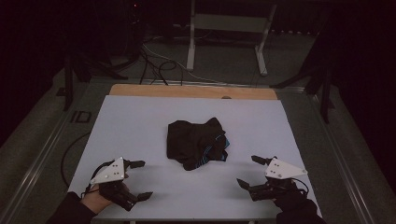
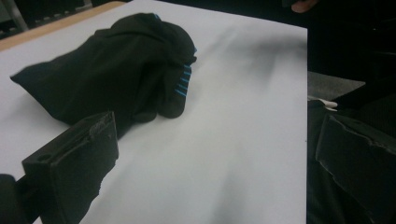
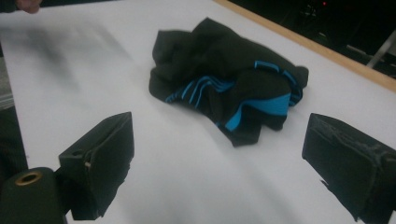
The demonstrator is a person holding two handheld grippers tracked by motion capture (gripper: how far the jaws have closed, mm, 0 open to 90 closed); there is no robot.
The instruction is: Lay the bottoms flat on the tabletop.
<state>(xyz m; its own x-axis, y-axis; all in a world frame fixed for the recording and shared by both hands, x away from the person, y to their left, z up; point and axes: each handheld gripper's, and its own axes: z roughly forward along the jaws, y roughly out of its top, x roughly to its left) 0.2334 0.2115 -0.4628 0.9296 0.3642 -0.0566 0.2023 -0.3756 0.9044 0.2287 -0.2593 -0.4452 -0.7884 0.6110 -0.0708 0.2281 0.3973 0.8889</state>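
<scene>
A crumpled black garment with bright blue stripes (image 1: 198, 143) lies in a heap at the middle of the white table top (image 1: 140, 121). My left gripper (image 1: 141, 180) rests near the front left corner, open, its jaws spread wide with nothing between them. My right gripper (image 1: 252, 171) sits near the front right, open too and empty. In the left gripper view the garment (image 2: 112, 70) lies ahead and to the left of the jaws. In the right gripper view the garment (image 3: 229, 79) lies ahead between the jaws, its blue stripes facing me.
A wooden strip (image 1: 191, 91) runs along the table's far edge. Beyond it a white metal frame (image 1: 224, 28) stands on the dark floor with cables (image 1: 154, 60) beside it. Dark stands flank the table at both sides.
</scene>
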